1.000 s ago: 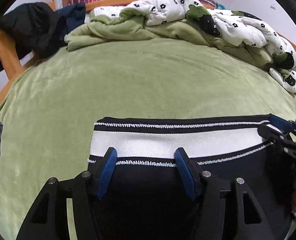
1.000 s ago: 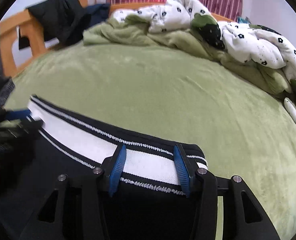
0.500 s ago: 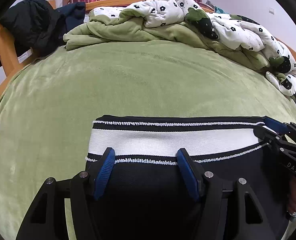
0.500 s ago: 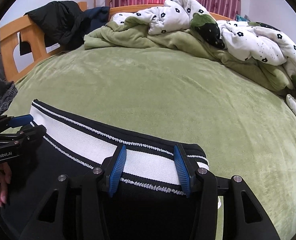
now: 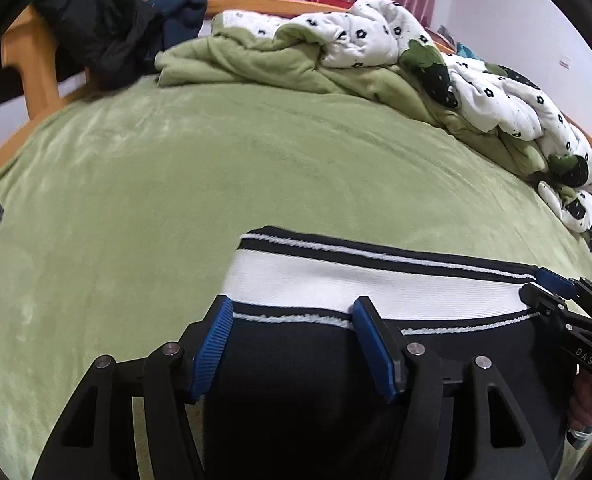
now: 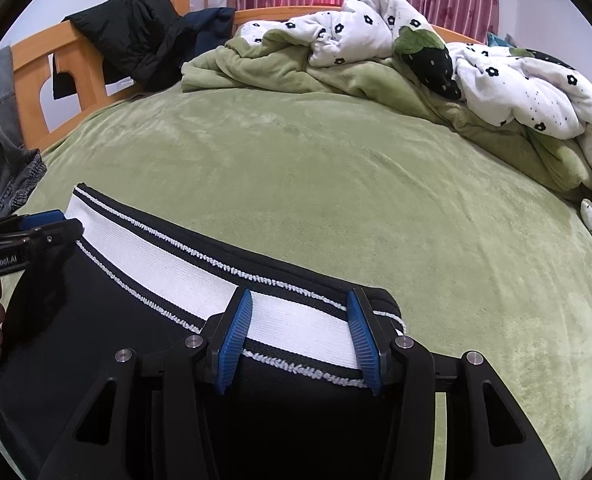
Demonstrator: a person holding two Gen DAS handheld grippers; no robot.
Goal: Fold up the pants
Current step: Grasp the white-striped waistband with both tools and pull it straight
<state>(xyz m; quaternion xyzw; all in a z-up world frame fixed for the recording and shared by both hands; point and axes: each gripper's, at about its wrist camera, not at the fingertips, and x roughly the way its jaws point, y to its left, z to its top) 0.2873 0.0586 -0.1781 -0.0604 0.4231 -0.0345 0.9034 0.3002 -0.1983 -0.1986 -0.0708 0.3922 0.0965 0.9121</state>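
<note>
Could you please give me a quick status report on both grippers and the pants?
Left gripper and right gripper open, fingers straddling the waistband. Pants flat on the green bed, waistband stretched between them. Rumpled quilt at the far edge, not in the way.

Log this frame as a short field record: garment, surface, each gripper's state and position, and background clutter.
garment: black pants with a white-striped waistband, lying flat
surface: green bedspread
left gripper: open, fingers straddling the waistband's left end, not pinching
right gripper: open, fingers straddling the waistband's right end, not pinching
background: rumpled floral quilt, dark jacket on the wooden bed frame
fold progress: no fold visible yet
</note>
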